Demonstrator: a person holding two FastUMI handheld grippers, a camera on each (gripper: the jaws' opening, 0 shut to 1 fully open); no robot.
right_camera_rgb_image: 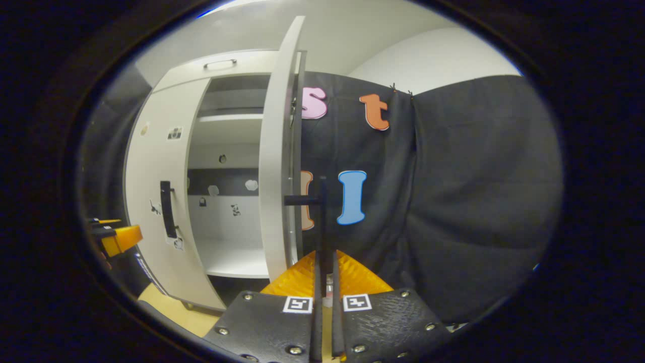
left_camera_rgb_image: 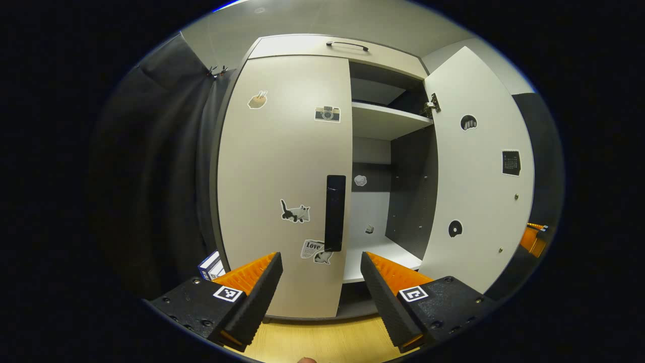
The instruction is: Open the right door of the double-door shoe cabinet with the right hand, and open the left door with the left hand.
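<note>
Right tongs (right_camera_rgb_image: 325,262) clamped on right door handle (right_camera_rgb_image: 322,222); left tongs (left_camera_rgb_image: 322,267) wide, facing left door handle (left_camera_rgb_image: 335,213)

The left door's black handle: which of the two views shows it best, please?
The left gripper view. There the handle stands large and frontal on the closed left door, just beyond the open left hand-held gripper. In the right gripper view the same handle appears small, off to the side and at an angle.

"Love" on a sticker (left_camera_rgb_image: 313,248) low on the left door (left_camera_rgb_image: 282,176)
</note>
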